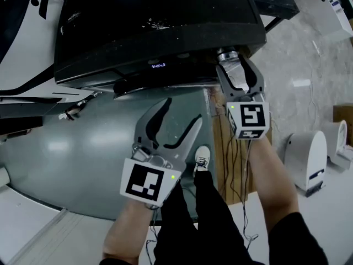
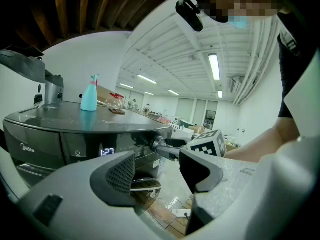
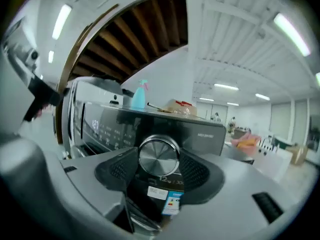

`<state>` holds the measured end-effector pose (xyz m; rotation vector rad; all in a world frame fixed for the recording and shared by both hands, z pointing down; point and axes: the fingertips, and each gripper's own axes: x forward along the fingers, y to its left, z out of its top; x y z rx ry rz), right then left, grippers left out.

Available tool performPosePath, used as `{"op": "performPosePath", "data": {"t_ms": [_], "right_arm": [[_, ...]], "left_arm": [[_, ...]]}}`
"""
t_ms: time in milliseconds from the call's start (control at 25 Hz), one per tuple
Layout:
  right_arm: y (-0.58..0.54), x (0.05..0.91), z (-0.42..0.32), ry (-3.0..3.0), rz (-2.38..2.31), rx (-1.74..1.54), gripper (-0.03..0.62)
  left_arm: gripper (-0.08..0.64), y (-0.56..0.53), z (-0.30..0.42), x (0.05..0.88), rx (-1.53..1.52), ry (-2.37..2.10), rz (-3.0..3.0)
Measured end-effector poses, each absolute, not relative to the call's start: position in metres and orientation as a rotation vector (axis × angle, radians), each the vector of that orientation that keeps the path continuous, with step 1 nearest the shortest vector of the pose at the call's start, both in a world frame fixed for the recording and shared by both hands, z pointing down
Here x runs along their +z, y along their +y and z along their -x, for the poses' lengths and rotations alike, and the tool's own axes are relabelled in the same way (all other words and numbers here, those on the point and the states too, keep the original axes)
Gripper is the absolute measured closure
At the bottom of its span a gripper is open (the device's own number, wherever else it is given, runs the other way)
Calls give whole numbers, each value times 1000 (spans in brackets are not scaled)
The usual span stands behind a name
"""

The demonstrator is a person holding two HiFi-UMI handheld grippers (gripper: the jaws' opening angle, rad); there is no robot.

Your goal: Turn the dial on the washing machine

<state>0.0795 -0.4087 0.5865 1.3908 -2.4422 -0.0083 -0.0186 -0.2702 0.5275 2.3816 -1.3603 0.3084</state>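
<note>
The dial (image 3: 158, 155) sits at the right end of the washing machine's (image 3: 212, 133) dark control panel, just under the top edge. The right gripper (image 3: 159, 171) has it pinched, one pad against each side of the silver knob. A lit display (image 1: 158, 65) shows further left on the same panel. The left gripper (image 1: 179, 115) hangs lower, in front of the grey door (image 1: 71, 148) and apart from the panel, its jaws spread with nothing between them. A blue spray bottle (image 3: 140, 95) stands on the machine's top.
</note>
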Motion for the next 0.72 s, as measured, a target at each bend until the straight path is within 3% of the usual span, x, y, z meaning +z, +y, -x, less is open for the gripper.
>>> {"op": "performPosePath", "data": {"t_ms": [120, 720], "right_arm": [[-410, 587, -83, -2490, -1427, 104, 331], [-395, 573, -83, -2487, -1386, 73, 347]], "left_arm": [[301, -269, 18, 527, 306, -1361, -2382], [301, -264, 18, 509, 297, -1388, -2388]]}}
